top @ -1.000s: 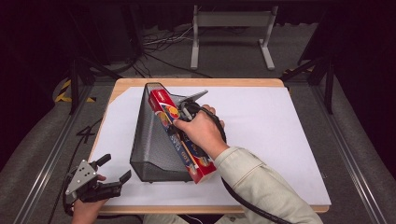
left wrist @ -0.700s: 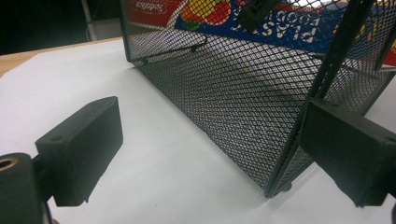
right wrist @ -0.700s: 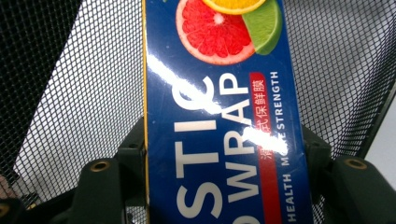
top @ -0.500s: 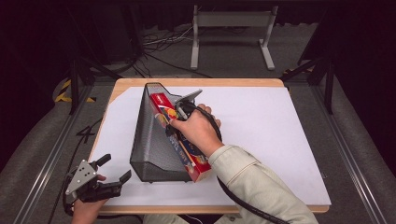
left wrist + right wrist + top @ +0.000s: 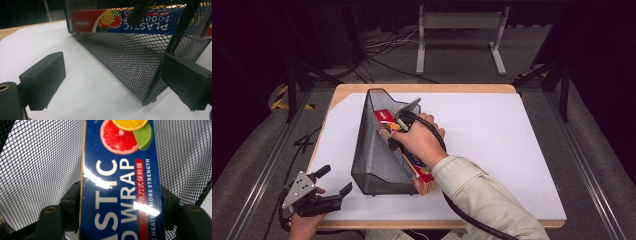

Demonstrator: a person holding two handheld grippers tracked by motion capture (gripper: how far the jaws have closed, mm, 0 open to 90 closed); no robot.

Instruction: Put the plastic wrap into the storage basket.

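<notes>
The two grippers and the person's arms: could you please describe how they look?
The left gripper is black with blocky jaws and a grey three-cornered plate on top. A black cable trails from the right gripper, looping over the hand. The right arm wears a pale beige long sleeve.

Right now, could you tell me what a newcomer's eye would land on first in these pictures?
The bright blue plastic wrap box with its citrus picture, lying inside the black mesh file holder in the middle of the white table. The right tongs straddle the box, while the left tongs wait open at the near left corner.
</notes>
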